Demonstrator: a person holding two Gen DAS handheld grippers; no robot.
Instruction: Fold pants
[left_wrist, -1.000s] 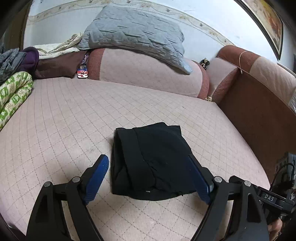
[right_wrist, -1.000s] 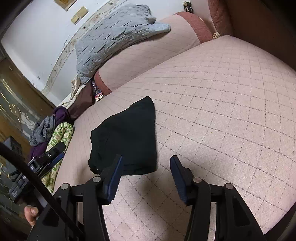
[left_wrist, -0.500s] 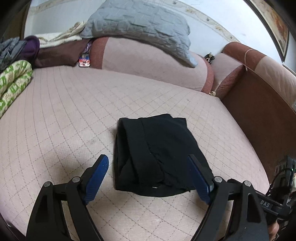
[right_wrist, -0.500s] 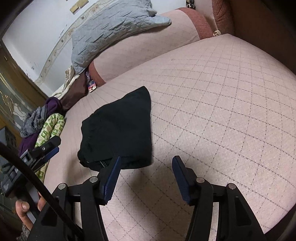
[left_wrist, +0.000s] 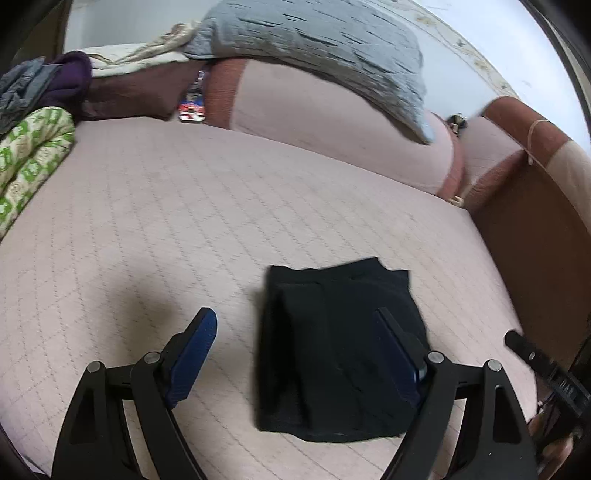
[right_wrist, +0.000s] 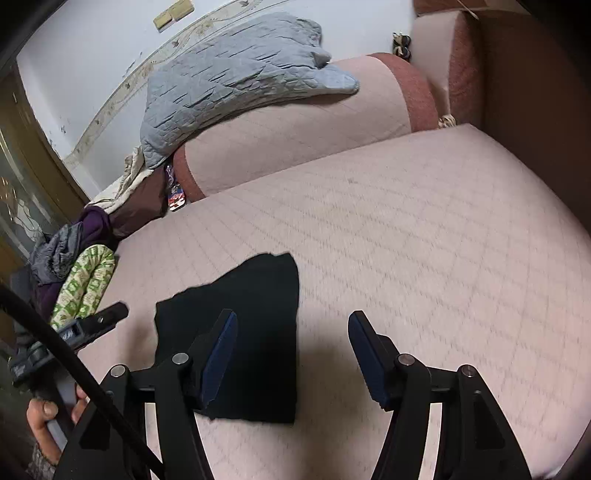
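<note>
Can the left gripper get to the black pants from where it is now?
Probably yes. The left gripper is open, the folded black pants lie flat just ahead of it on the sofa seat, and nothing stands between.

The black pants (left_wrist: 336, 347) lie folded into a compact, roughly rectangular bundle, flat on the quilted pink bed (left_wrist: 184, 229). They sit just ahead of the left tool (left_wrist: 297, 341), under its right-hand finger. From the right tool (right_wrist: 291, 332) they lie ahead, to the left, partly behind its left-hand finger.

Pink quilted sofa bed (left_wrist: 184, 206), grey pillow (right_wrist: 236, 74), white wall (right_wrist: 92, 44)
</note>
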